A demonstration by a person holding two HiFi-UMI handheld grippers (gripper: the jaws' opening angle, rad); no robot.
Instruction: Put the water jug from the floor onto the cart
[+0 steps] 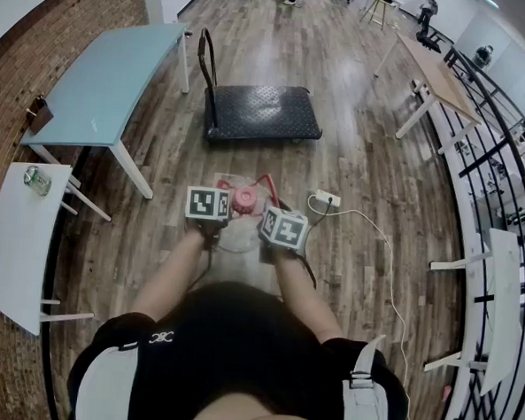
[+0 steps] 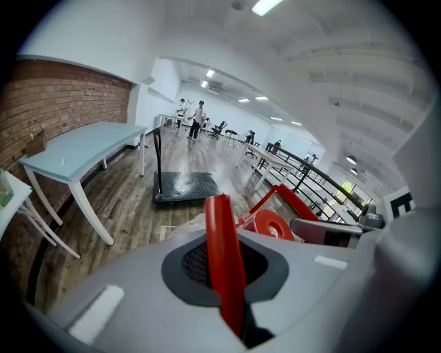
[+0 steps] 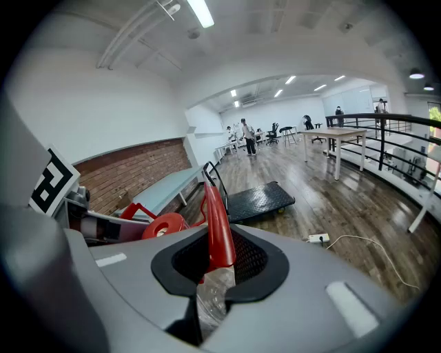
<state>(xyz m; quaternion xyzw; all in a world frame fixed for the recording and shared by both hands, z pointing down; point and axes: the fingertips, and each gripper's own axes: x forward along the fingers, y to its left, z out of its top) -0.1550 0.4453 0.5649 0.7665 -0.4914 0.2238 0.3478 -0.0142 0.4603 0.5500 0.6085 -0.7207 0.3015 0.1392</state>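
One clear water jug (image 1: pixel 240 225) with a red cap (image 1: pixel 244 197) is seen low in front of the person, well short of the flat cart (image 1: pixel 261 112); whether it rests on the wooden floor (image 1: pixel 363 166) cannot be told. Its red handle (image 2: pixel 224 262) is clamped between the jaws of the left gripper (image 1: pixel 211 209), and the same handle (image 3: pixel 215 231) is likewise gripped by the right gripper (image 1: pixel 282 228), the cap (image 3: pixel 164 225) lying between the two. A white power strip (image 1: pixel 325 199) is shown just right of the jug, and a light-blue table (image 1: pixel 102 84) stands left of the cart.
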